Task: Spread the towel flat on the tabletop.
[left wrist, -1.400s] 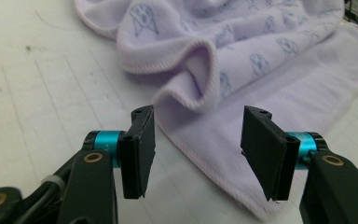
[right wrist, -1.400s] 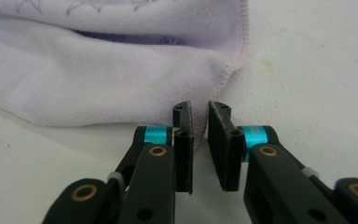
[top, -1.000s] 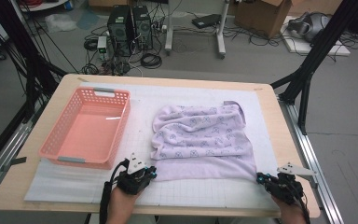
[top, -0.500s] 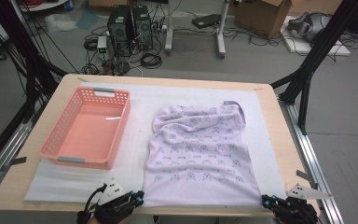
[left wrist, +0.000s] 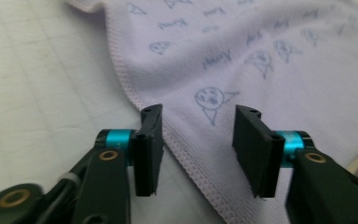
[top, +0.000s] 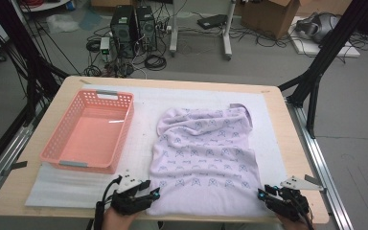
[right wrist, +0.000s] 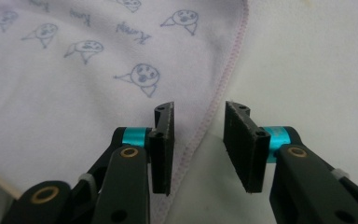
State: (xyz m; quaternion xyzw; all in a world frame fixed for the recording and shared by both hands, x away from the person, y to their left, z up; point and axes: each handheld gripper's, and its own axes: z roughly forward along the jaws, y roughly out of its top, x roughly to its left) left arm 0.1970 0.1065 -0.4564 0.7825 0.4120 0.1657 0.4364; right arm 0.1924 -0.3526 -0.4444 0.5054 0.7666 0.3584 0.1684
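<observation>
Spread flat near the middle of the surface [top: 278,103], on a white mat [top: 143,103]: a lilac towel [top: 203,158] printed with small cartoon faces, an empty pink basket [top: 90,130] just to its left. At the near left corner, the left gripper [top: 154,193]; at the near right corner, the right gripper [top: 263,195]. Jaws of both just opened, now parted to a middling gap with the stitched hem running between them, pads clear of the cloth, nothing pinched. Step in hand, by the look of it: letting go of the two near corners once the towel lies pulled straight toward the near edge. Far end still rumpled, with a corner turned over at far right. Next move likely a fresh grip for folding, calling for clean bites on the hem and both hands travelling together to keep the edges square.
</observation>
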